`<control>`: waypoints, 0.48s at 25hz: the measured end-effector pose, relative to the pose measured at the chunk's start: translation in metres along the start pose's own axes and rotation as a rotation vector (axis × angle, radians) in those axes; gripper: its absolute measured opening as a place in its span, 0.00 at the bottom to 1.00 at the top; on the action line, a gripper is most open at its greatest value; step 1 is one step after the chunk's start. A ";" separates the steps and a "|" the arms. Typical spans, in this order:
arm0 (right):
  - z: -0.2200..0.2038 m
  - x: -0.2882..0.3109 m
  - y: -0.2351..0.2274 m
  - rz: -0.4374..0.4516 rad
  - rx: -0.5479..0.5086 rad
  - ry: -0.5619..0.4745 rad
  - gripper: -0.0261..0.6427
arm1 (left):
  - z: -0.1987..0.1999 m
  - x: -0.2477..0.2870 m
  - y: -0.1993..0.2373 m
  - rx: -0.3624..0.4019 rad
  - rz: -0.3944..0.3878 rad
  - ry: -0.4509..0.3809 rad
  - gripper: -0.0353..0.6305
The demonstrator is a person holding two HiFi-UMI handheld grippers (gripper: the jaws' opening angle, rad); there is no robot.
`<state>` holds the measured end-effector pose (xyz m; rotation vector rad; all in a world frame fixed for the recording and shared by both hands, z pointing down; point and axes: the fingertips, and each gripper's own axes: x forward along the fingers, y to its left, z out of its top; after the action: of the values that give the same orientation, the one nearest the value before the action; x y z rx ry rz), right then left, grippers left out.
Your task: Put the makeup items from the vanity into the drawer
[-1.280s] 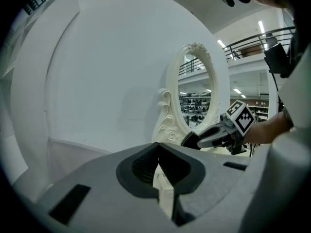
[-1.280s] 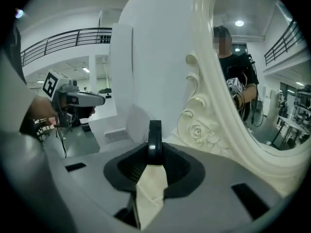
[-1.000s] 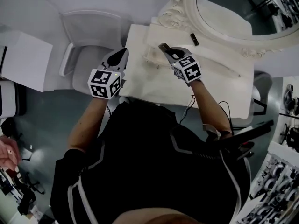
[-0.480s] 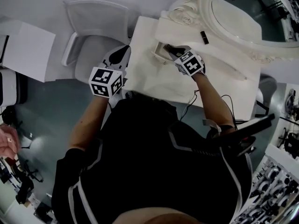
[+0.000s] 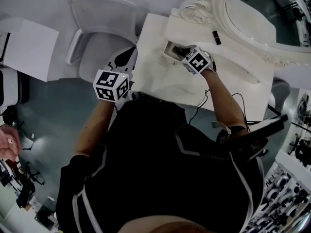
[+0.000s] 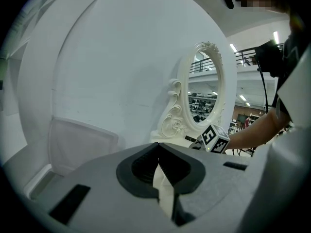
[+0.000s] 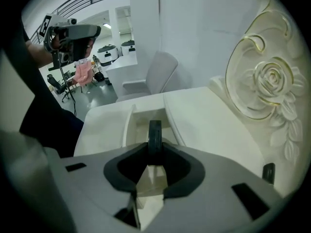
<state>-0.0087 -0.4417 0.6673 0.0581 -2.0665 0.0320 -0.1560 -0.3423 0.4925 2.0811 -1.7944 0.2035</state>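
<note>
White wall (image 6: pixel 121 47), grey floor (image 5: pixel 43 110), pale chair (image 5: pixel 99 42) near wall, ornate oval mirror (image 5: pixel 257 13)

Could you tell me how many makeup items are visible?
2: a dark item in the right gripper over the drawer, a dark tube on the vanity; others may be hidden.

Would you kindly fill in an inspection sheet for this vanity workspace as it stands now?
Surface: white vanity top, mostly bare; its small drawer is open.
Job's things: one dark makeup item is gripped above the drawer; another dark item lies by the mirror.
Clutter: nothing seen.
Grippers: right gripper is shut on the dark makeup item; left gripper is shut and empty, beside the vanity's left edge.
Cables: a thin cable hangs under the right forearm.
Surroundings: white chair at left; racks at lower right.
</note>
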 end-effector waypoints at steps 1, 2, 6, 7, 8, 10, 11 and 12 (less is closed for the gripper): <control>-0.001 0.002 0.001 0.006 -0.004 0.008 0.18 | -0.001 0.000 0.000 -0.002 0.001 0.002 0.06; -0.002 0.004 0.001 0.009 -0.007 0.012 0.18 | -0.002 -0.001 0.000 -0.003 0.000 0.003 0.06; 0.000 0.006 0.001 0.011 -0.022 0.012 0.18 | -0.003 -0.003 -0.001 -0.004 -0.004 0.007 0.06; 0.000 0.006 0.001 0.016 -0.025 0.015 0.18 | -0.003 -0.003 0.000 -0.005 -0.004 0.007 0.06; 0.000 0.005 0.002 0.021 -0.027 0.020 0.18 | -0.003 -0.003 0.000 -0.006 -0.004 0.007 0.06; 0.000 0.005 0.004 0.029 -0.033 0.026 0.18 | -0.003 -0.003 0.000 -0.007 -0.005 0.007 0.06; 0.000 0.006 0.005 0.031 -0.036 0.027 0.18 | -0.002 -0.003 -0.001 -0.006 -0.007 0.006 0.06; 0.000 0.006 0.006 0.033 -0.038 0.027 0.21 | -0.002 -0.002 -0.001 -0.006 -0.009 0.006 0.06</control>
<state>-0.0117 -0.4361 0.6727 0.0003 -2.0405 0.0137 -0.1550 -0.3395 0.4935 2.0822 -1.7800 0.2014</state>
